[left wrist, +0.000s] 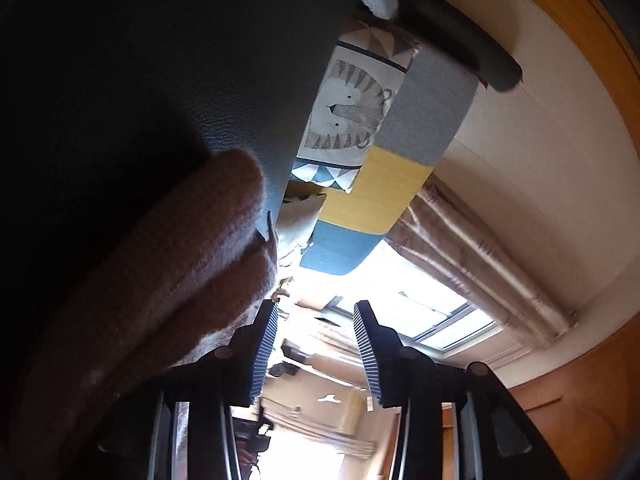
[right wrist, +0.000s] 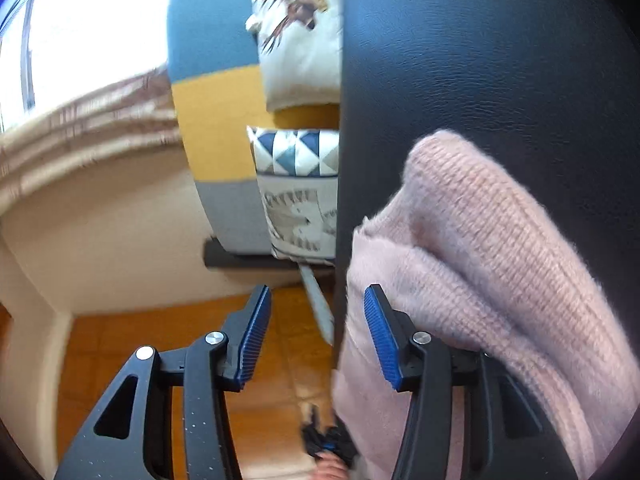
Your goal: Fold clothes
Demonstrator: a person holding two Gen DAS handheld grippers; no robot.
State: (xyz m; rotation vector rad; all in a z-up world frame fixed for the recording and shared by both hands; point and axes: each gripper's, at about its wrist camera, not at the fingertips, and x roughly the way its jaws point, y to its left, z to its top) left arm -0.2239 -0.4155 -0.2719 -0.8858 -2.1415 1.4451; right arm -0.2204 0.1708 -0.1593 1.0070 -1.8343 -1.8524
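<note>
Pink knitted sweater (right wrist: 480, 264) folded on dark leather surface (right wrist: 500, 60), lower right in right view, lower left in left. Left gripper (left wrist: 316, 336) and right gripper (right wrist: 316, 324): jaws apart, gripping nothing.

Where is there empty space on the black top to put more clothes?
The black leather surface is bare beyond the folded pink sweater, toward its far end, and along the edge facing the patchwork sofa. It is crowded near both claws, where the sweater lies.
</note>
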